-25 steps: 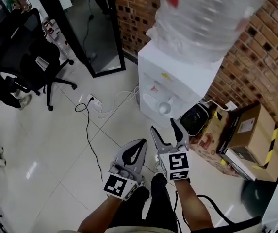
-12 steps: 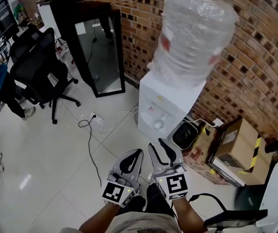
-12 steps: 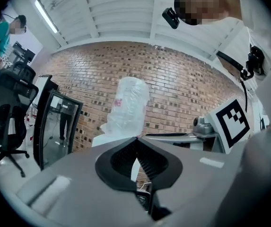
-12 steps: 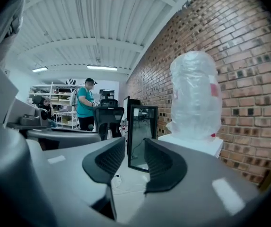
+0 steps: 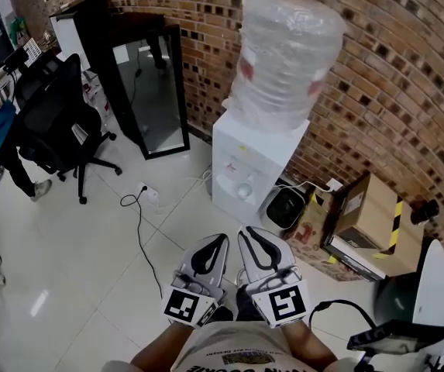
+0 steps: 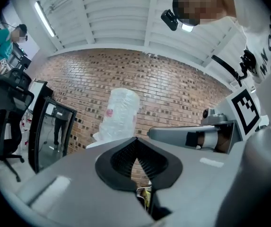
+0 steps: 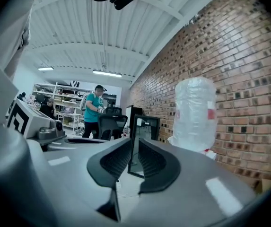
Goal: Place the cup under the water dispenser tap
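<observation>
Black floor cable (image 5: 139, 227), cardboard box (image 5: 365, 211) near white water dispenser (image 5: 245, 161)

Left gripper (image 6: 135, 144): we note jaws closed tip to tip, nothing between them. Beyond it, a plastic-wrapped water bottle (image 6: 120, 112) stands against a brick wall (image 6: 173, 86). Office chair (image 6: 3, 119) far left, black-framed mirror (image 6: 50, 134) beside it.

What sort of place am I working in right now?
Likely an office or workshop room: a white water dispenser with a plastic-wrapped bottle against a red brick wall, a black swivel office chair on a white tiled floor, and brown cardboard boxes nearby.
</observation>
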`<action>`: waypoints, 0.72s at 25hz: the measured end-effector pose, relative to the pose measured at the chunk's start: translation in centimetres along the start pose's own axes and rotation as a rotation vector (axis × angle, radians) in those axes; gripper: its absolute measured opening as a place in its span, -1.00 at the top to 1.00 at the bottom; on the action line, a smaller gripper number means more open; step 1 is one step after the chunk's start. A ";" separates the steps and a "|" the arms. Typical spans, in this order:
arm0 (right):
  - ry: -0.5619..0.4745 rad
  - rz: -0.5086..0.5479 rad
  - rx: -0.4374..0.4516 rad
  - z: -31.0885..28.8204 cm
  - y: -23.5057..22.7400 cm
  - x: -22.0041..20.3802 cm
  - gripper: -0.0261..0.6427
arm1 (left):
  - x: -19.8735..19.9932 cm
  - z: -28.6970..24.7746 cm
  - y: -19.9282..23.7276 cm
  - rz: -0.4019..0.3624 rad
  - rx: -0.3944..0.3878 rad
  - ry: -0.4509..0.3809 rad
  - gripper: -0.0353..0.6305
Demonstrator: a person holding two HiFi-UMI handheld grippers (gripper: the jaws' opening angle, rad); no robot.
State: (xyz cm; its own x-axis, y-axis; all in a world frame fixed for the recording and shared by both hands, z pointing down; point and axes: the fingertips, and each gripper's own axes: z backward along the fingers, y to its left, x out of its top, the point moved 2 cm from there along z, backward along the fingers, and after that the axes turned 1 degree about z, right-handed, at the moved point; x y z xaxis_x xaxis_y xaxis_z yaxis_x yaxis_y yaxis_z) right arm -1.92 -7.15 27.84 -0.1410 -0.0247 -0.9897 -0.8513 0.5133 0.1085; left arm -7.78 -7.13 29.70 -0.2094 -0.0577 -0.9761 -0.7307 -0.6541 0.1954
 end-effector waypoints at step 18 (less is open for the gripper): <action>-0.008 0.015 0.010 8.6 2.9 0.1 0.78 | 0.6 4.6 -7.3 -0.028 -0.034 -0.009 0.94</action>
State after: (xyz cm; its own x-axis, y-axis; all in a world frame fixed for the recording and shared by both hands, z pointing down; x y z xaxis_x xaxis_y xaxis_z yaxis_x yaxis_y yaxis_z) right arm -0.05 1.70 27.27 -0.1498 -0.0105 -0.9887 -0.8443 0.5217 0.1224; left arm -5.52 1.04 28.17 -0.1951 -0.0317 -0.9803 -0.7142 -0.6805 0.1641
